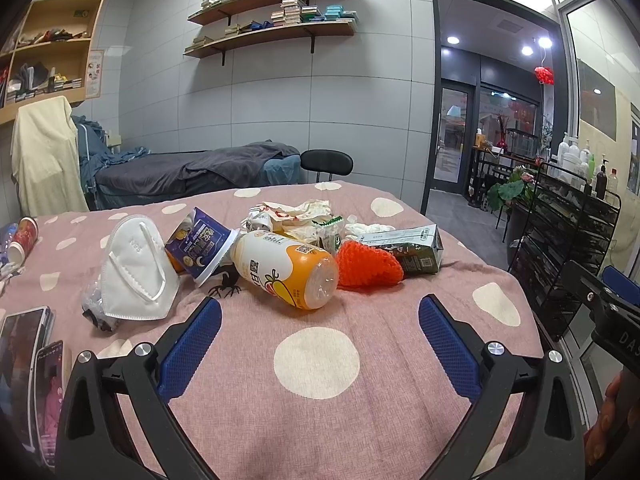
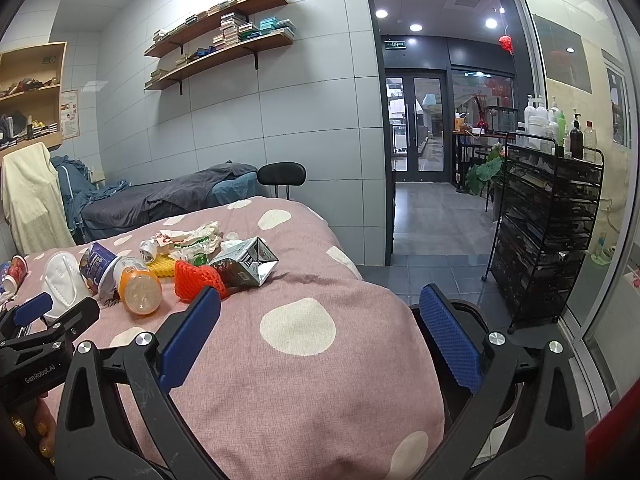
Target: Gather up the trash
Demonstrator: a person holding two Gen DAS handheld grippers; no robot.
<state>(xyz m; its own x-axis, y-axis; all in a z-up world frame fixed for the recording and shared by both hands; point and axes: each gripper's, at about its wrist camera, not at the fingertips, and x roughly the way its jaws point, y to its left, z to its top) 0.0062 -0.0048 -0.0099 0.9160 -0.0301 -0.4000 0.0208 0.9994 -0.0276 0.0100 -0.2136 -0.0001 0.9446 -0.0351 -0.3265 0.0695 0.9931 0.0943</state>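
Left gripper (image 1: 320, 312): fingers spread wide with nothing between them, hovering over the pink dotted cloth (image 1: 312, 412), pointed at the trash pile.
Right gripper (image 2: 320, 312): also gaping and empty, hanging over the cloth's right edge, part above the floor.
Trash pile: clustered mid-cloth, ahead of both grippers.
Bottle (image 1: 286, 268): orange-and-white, lying on its side, base toward the left camera, touching the cup.
Cup (image 1: 200, 242): dark blue, tipped over, leaning between mask and bottle.
Mask (image 1: 134, 276): white, folded, at the pile's left end.
Red mesh sleeve (image 1: 368, 266): just right of the bottle, touching the carton.
Carton (image 1: 408, 248): green drink box, flattened, at the pile's right end.
Crumpled wrappers (image 1: 300, 216): behind the bottle.
Left view only: two phones (image 1: 28, 364) at the cloth's left edge; black spider-like print (image 1: 226, 286) under the cup rim.
Right view only: yellow mesh piece (image 2: 162, 267) behind the red sleeve; dark round bin (image 2: 468, 316) on the floor beyond the right finger; left gripper's blue tip at lower left.
Both views: red paper cup (image 1: 24, 236) on its side, far left, well apart from the pile.
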